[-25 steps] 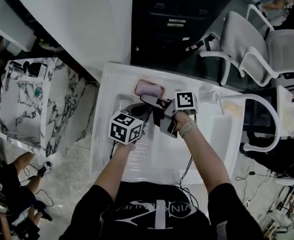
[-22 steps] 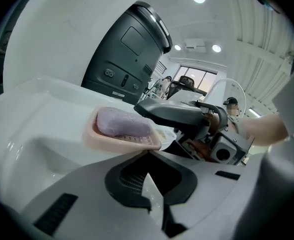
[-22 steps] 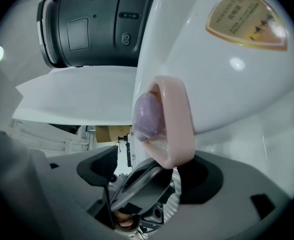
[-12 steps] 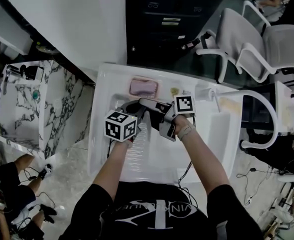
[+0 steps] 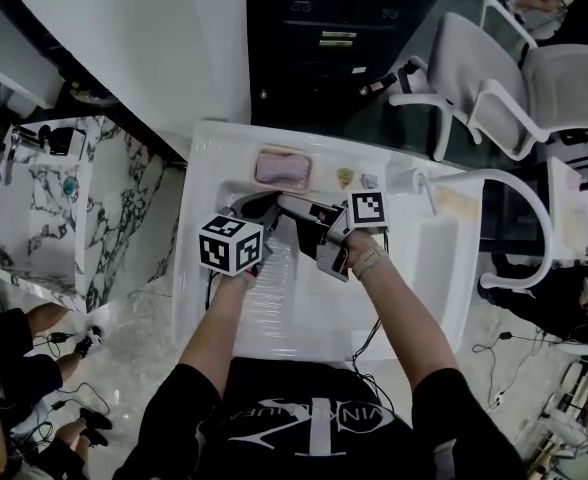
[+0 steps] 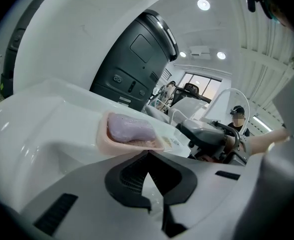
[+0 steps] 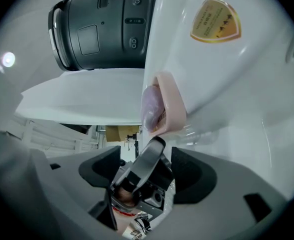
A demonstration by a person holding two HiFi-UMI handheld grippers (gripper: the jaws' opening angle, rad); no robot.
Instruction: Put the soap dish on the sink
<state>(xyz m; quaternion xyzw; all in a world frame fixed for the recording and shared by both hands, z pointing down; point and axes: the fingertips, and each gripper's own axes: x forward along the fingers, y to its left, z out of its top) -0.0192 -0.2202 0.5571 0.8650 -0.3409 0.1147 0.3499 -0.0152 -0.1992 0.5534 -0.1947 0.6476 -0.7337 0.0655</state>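
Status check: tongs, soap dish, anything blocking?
Left tongs shut, empty. Right tongs open, empty. Soap dish with soap sits on sink back ledge, clear of both. Nothing in the way.

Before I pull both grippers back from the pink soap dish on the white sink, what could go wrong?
1. The pink soap dish, holding a purple soap bar, sits on the white sink's back ledge beside the basin; a bump could tip it in.
2. The right gripper, jaws open, points at the dish from close by.
3. The left gripper, jaws together, lies right beside the right one; they could clash.
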